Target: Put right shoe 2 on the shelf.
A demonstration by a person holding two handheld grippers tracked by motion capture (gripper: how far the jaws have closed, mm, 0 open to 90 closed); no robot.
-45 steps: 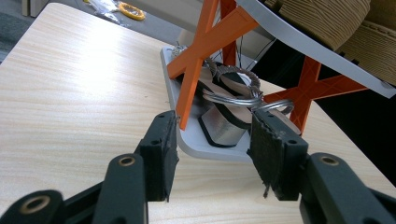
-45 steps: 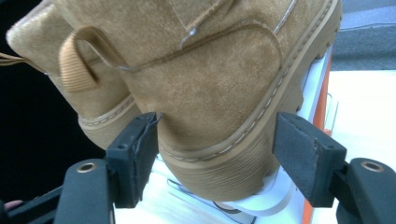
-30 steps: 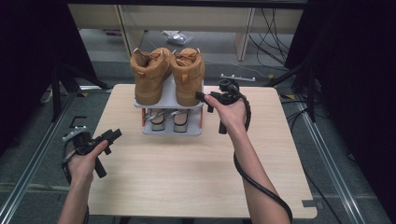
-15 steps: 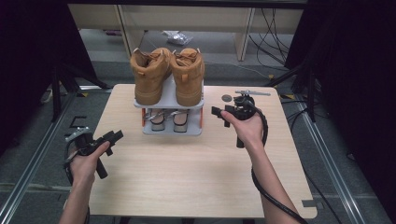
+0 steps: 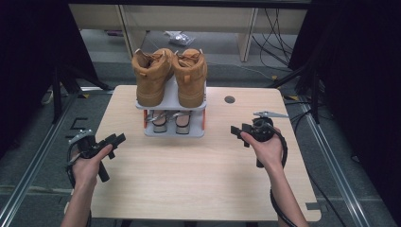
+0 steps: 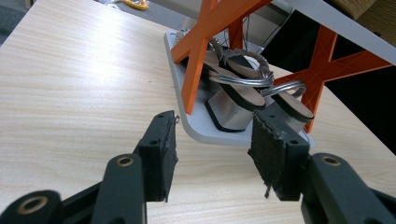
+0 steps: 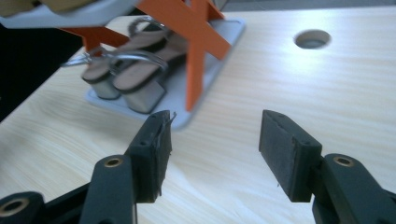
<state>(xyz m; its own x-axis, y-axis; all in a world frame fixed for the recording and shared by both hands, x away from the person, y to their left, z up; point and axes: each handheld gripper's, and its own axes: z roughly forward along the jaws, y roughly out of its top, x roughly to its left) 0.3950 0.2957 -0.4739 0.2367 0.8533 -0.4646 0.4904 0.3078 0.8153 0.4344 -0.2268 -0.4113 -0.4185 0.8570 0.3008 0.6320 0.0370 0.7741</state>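
Observation:
A small two-shelf rack (image 5: 174, 133) with grey shelves and orange cross supports (image 6: 201, 51) stands at the back middle of the wooden table (image 5: 189, 189). A pair of tan boots (image 5: 170, 75) sits on its top shelf. Silver-strapped sandals (image 5: 171, 120) lie on the lower shelf (image 6: 243, 88) (image 7: 135, 79). My left gripper (image 5: 112, 157) (image 6: 215, 140) is low at the table's left, pointing at the rack, open and empty. To the right of the rack, my right gripper (image 5: 239, 135) (image 7: 215, 135) is also open with nothing between its pads. Its jaws have just been closing partway.
A round hole (image 5: 230, 100) (image 7: 312, 38) is in the tabletop right of the rack. Bare wood lies between the two hands and the front edge. Metal rails, cables and a dark floor surround the table.
My right gripper has moved from beside the rack's top shelf to the right, down and nearer the front, and its jaws have narrowed. The left gripper has stayed put.

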